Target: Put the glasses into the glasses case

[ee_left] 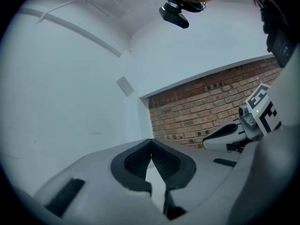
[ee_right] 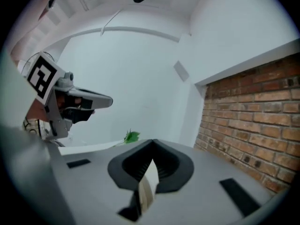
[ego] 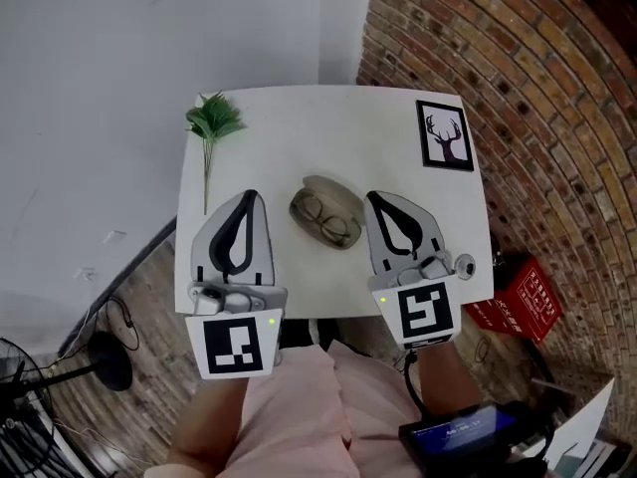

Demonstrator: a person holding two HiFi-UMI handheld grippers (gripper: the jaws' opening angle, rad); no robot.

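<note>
Overhead, the dark-rimmed glasses (ego: pixel 333 222) already lie in the open beige oval glasses case (ego: pixel 318 189) on the white counter (ego: pixel 299 127). The case's long axis slants far-left to near-right between the grippers — the right gripper (ego: pixel 376 199) is nearer than the left gripper (ego: pixel 249 197). In the left gripper view the fingers (ee_left: pixel 136 161) meet at the tips, empty; in the right gripper view the fingers (ee_right: pixel 171 161) are likewise closed on nothing.

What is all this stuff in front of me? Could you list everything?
table: one, white, centre
glasses case: one, beige, open, mid-table
glasses: one pair, dark-framed, lying in the case
plant sprig: one, green, table's far left corner
deer picture: one, black-framed, table's far right corner
box: one, red, floor at right
brick wall: right side
left hand-held gripper: white and black, shut, left of case
right hand-held gripper: same colours, shut, right of case
</note>
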